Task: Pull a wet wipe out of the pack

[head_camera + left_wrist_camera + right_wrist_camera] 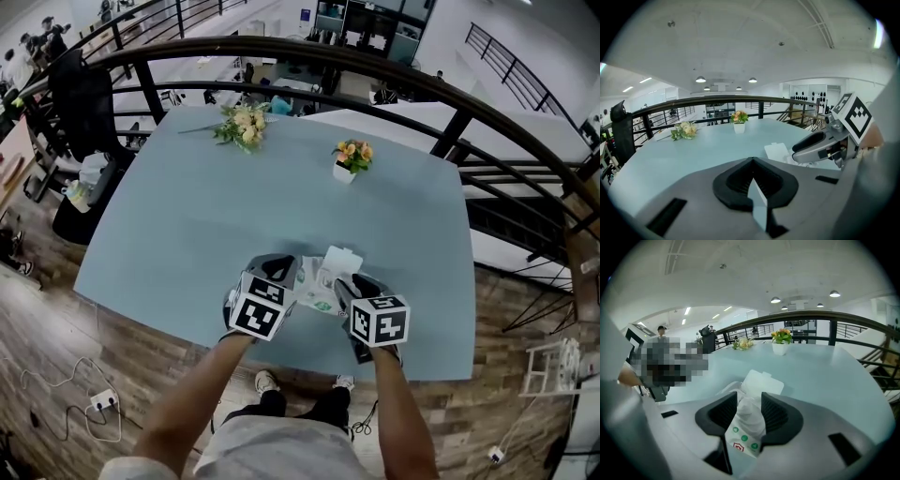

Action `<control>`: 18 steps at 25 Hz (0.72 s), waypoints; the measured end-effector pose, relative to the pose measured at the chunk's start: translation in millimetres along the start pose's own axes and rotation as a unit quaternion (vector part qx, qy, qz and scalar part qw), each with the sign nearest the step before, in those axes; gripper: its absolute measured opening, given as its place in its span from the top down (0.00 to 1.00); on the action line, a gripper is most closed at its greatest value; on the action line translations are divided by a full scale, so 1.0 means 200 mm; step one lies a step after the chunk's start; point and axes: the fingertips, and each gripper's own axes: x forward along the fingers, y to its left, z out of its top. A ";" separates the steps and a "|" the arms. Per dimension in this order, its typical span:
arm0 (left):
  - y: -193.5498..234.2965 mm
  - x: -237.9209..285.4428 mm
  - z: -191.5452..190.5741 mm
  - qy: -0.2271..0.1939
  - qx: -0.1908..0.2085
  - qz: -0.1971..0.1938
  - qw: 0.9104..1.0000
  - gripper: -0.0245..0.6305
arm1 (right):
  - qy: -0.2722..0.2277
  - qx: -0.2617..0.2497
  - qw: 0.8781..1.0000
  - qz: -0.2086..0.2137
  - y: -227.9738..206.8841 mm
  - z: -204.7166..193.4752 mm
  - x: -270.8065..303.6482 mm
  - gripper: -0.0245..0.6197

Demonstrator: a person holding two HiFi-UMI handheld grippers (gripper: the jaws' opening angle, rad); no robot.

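The white wipe pack (317,286) lies near the front edge of the pale blue table (187,234), its lid (343,260) flipped open away from me. My right gripper (744,408) reaches down over the pack (743,442). A white wet wipe (749,416) stands up from the opening, and both pads press on it. At the pack's left end, my left gripper (753,180) has its tips together on a thin pale flap, seemingly the pack's edge. The head view shows the left gripper (279,270) and the right gripper (349,286) side by side.
A small white pot of orange flowers (351,159) and a loose bouquet (244,124) sit at the table's far side. A dark curved railing (309,52) runs behind it. A black chair (80,103) stands off the left corner, and a power strip (101,401) lies on the floor.
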 end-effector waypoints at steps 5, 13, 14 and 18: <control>0.01 0.00 -0.02 0.005 -0.007 0.001 1.000 0.97 | 0.013 -0.001 1.000 0.011 0.02 -0.02 0.02 0.73; 0.01 -0.03 -0.05 0.011 -0.009 0.004 1.000 0.97 | 0.024 0.000 1.000 0.016 0.05 -0.04 0.04 0.80; 0.01 -0.03 -0.05 0.010 -0.009 0.005 1.000 0.97 | 0.024 0.000 1.000 0.017 0.05 -0.04 0.04 0.80; 0.02 -0.04 -0.04 0.008 -0.012 0.006 1.000 0.97 | 0.026 0.000 1.000 0.017 0.05 -0.04 0.04 0.87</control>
